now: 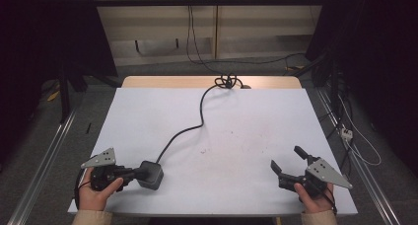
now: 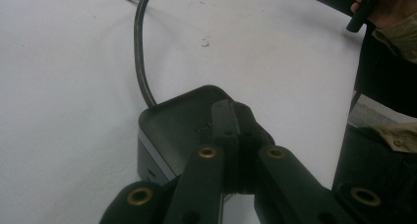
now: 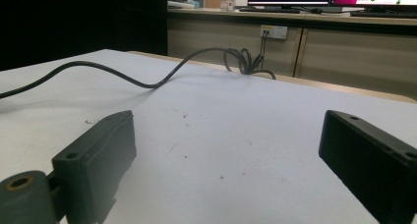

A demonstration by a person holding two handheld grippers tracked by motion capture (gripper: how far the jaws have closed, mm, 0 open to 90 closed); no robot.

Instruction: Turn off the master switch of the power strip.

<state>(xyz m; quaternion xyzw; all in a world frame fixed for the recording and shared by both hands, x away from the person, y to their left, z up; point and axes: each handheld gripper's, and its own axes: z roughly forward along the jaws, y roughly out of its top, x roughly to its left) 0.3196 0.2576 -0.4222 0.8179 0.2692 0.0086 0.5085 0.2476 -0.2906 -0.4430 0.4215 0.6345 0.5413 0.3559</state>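
A black square box (image 1: 154, 175) (image 2: 169, 128) with a black cable (image 1: 201, 111) (image 2: 139, 52) (image 3: 147, 82) lies near the table's front left. My left gripper (image 1: 141, 173) (image 2: 229, 110) reaches in from the left with its jaws pressed together, the tips resting over the box's top at its near edge. I see nothing between them. Near the front right, my right gripper (image 1: 287, 158) (image 3: 228, 125) stands wide open over bare white table, holding nothing. The right hand (image 2: 388, 8) appears far off in the left gripper view.
The white table top (image 1: 256, 121) ends in a wooden strip at the far edge, where the cable bunches into a knot (image 1: 227, 81) (image 3: 244, 61) and runs to a wall socket (image 3: 274, 32). Metal rails flank both sides. A power strip (image 1: 346, 132) lies on the floor at right.
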